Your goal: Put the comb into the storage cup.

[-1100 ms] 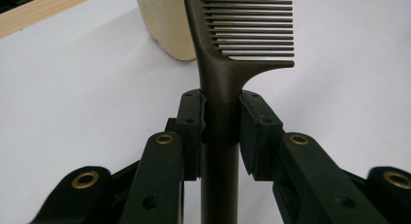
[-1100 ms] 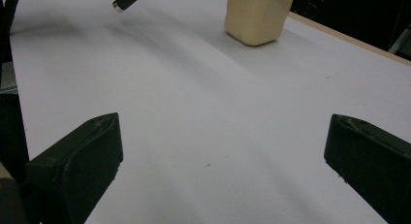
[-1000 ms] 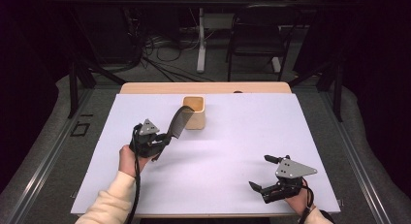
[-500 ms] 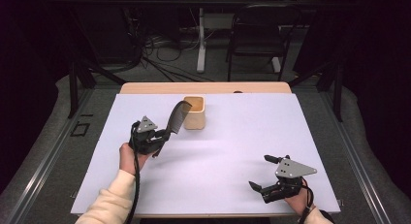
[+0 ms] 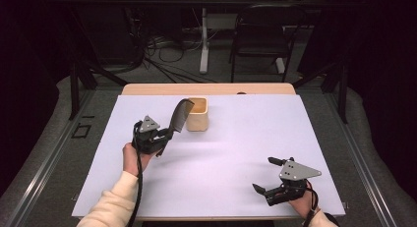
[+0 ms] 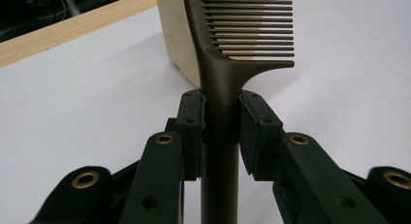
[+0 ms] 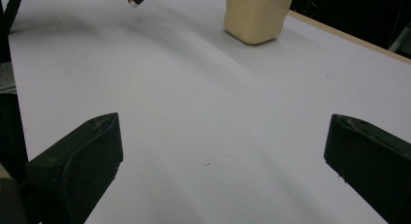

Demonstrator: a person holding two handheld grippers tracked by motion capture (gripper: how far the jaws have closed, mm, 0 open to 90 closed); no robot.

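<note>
left gripper [image 5: 164, 135] clamped on dark comb [image 5: 180, 116] handle, teeth raised just beside tan cup [image 5: 197, 114], right gripper [image 5: 268, 175] jaws wide, empty, low over white desk [image 5: 236, 153]

Comb [image 5: 180, 115] in left claw [image 5: 164, 134] just left of cup [image 5: 197, 114]; right claw [image 5: 268, 175] well apart, front right.

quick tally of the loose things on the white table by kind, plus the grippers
comb: 1, held up in the left gripper
wooden cup: 1
grippers: 2, the left one and the right gripper, which is open and holds nothing
total: 4
</note>
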